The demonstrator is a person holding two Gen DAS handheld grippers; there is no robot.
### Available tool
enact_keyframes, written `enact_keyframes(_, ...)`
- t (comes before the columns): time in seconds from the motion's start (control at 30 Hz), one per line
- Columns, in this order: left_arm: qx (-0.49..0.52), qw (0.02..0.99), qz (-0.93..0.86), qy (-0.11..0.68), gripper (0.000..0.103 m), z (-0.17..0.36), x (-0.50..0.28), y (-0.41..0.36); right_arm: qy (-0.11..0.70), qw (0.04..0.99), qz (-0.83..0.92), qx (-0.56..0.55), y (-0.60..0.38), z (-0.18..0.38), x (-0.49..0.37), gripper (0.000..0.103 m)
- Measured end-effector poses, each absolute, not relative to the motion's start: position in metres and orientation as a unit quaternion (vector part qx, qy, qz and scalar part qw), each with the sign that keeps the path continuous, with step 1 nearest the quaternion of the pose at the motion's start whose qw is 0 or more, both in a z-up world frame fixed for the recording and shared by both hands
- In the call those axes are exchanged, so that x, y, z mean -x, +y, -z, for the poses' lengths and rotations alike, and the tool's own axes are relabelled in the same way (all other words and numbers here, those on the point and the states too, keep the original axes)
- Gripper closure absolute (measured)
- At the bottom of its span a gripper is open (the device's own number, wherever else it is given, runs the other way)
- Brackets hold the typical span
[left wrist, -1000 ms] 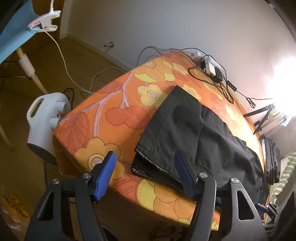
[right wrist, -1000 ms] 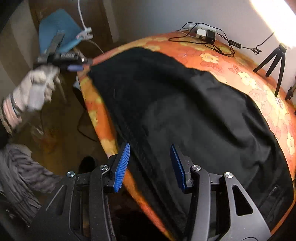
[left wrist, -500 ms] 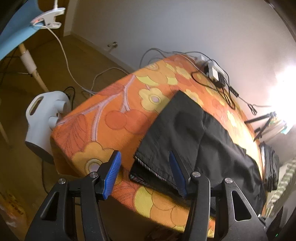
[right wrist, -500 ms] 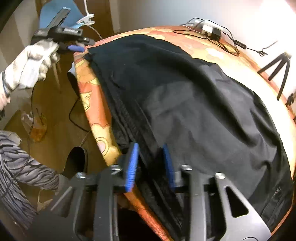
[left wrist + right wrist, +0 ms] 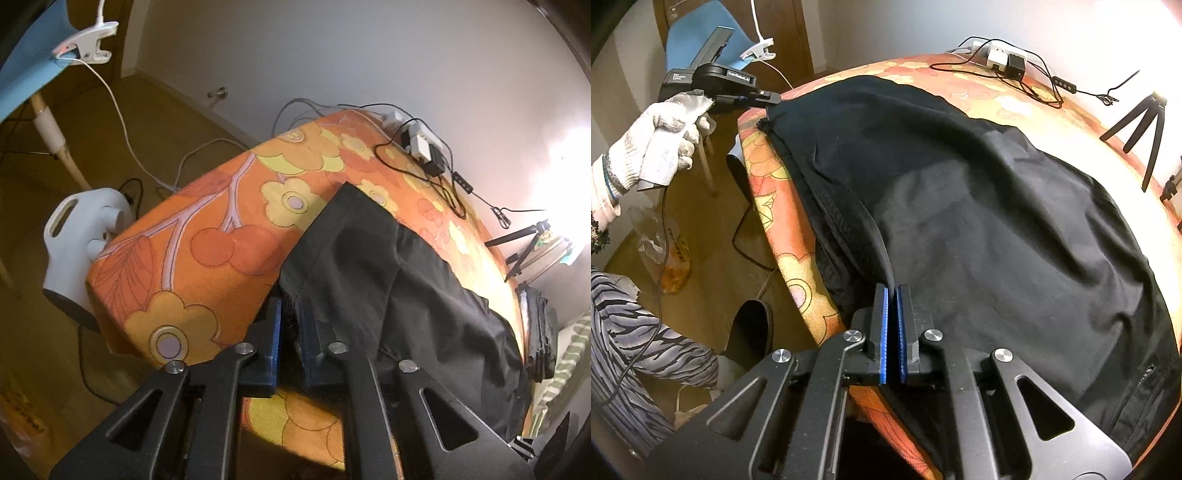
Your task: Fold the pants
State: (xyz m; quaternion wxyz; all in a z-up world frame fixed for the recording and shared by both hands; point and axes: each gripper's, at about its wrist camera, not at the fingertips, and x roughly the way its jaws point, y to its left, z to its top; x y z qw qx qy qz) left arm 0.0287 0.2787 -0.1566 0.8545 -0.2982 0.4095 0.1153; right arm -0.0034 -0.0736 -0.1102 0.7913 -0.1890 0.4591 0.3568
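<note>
Black pants (image 5: pixel 388 277) lie spread over a table with an orange flowered cloth (image 5: pixel 184 266). At the table's near corner my left gripper (image 5: pixel 290 314) has its blue pads closing on the pants' hem, with the fabric pinched between them. The right wrist view shows the pants (image 5: pixel 960 203) filling the tabletop (image 5: pixel 783 236). My right gripper (image 5: pixel 891 291) is closing on their folded near edge, its pads almost together with a thin black seam between them. In that same view the left gripper (image 5: pixel 772 98) sits at the far corner, held by a gloved hand (image 5: pixel 653 147).
A white appliance (image 5: pixel 81 236) stands on the floor by the table corner. A power strip with cables (image 5: pixel 421 147) lies at the table's far end, and a small tripod (image 5: pixel 1141 122) stands on the right. Folded dark clothes (image 5: pixel 539 332) sit beyond the pants. A leg in striped trousers (image 5: pixel 628 350) is at the left.
Both grippers went from open to closed on the pants: the left on the hem at the corner, the right on the near edge. The right also moved in slightly over the fabric.
</note>
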Motion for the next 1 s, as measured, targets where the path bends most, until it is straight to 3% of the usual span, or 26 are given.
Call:
enact_keyframes(0.67, 0.277, 0.865, -0.112, 0.404, 0.096, 0.151, -0.022, 0.274, 0.462, 0.785, -0.37, 0.181, -0.097, 0.107, 0.003, 0.1)
enact_keyframes(0.73, 0.276, 0.864, -0.112, 0.406, 0.096, 0.152, -0.023, 0.273, 0.463, 0.784, -0.367, 0.189, -0.096, 0.109, 0.004, 0.092)
enact_keyframes(0.8, 0.275, 0.864, -0.112, 0.406, 0.096, 0.153, -0.023, 0.273, 0.464, 0.782, -0.367, 0.195, -0.094, 0.112, 0.005, 0.073)
enact_keyframes(0.87, 0.275, 0.865, -0.113, 0.405, 0.096, 0.153, -0.023, 0.272, 0.466, 0.782, -0.363, 0.199, -0.092, 0.117, 0.004, 0.07)
enact_keyframes(0.93, 0.276, 0.865, -0.114, 0.404, 0.096, 0.153, -0.023, 0.273, 0.46, 0.784, -0.362, 0.206, -0.091, 0.117, 0.006, 0.076)
enact_keyframes(0.97, 0.277, 0.865, -0.115, 0.403, 0.096, 0.153, -0.022, 0.274, 0.461, 0.783, -0.363, 0.208, -0.09, 0.117, 0.006, 0.098)
enact_keyframes(1.0, 0.278, 0.865, -0.115, 0.402, 0.096, 0.153, -0.022, 0.274, 0.464, 0.782, -0.363, 0.204, -0.089, 0.117, 0.006, 0.098)
